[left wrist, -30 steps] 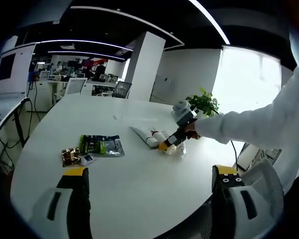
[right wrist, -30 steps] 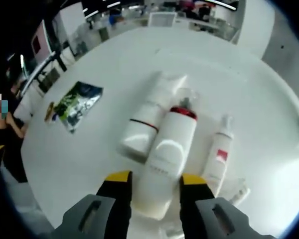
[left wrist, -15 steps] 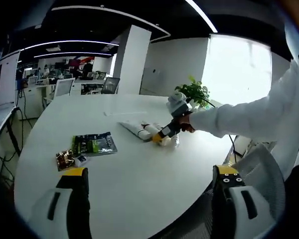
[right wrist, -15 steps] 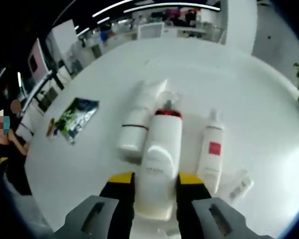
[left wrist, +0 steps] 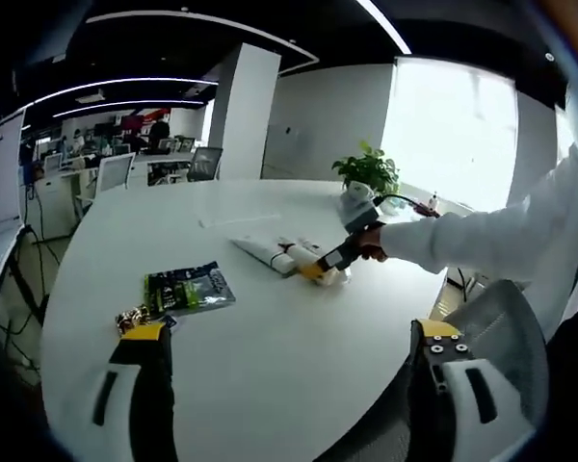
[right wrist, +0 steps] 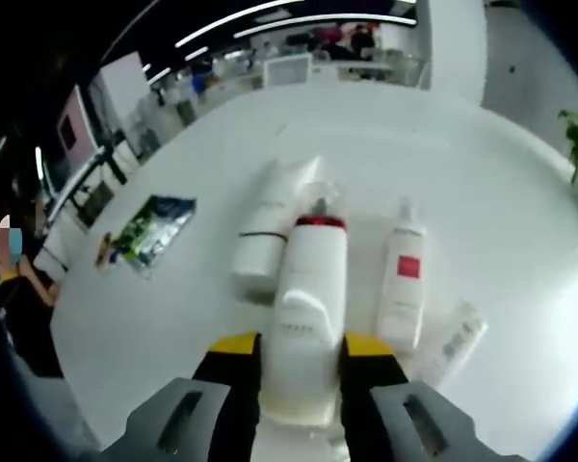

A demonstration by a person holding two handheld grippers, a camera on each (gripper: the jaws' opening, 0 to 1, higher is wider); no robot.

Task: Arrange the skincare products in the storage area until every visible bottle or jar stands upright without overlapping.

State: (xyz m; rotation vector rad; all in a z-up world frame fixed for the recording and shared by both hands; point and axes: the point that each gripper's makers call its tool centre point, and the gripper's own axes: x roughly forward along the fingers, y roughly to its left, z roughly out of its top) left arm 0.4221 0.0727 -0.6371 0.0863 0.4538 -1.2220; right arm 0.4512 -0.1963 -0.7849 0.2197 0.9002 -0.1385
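- Left gripper view: the left gripper [left wrist: 287, 356] hangs over the near edge of the round white table [left wrist: 260, 318], its yellow-tipped jaws wide apart with nothing between them.
- A green foil packet [left wrist: 186, 287] and a small brown wrapped snack [left wrist: 132, 317] lie beyond its left jaw.
- Farther off, the right gripper [left wrist: 333, 261], held by a white-sleeved hand [left wrist: 373, 245], sits at a cluster of lying white products, too small to tell apart.
- Right gripper view: the right gripper [right wrist: 302, 348] has its jaws pressed against both sides of a large white bottle with a red collar [right wrist: 306, 301], lying flat, base toward the camera.
- Touching its left side lies a white tube with a dark band [right wrist: 267, 241].
- Just right lies a white pump bottle with a red label [right wrist: 402, 286], then a small white tube [right wrist: 451, 341], its print blurred.
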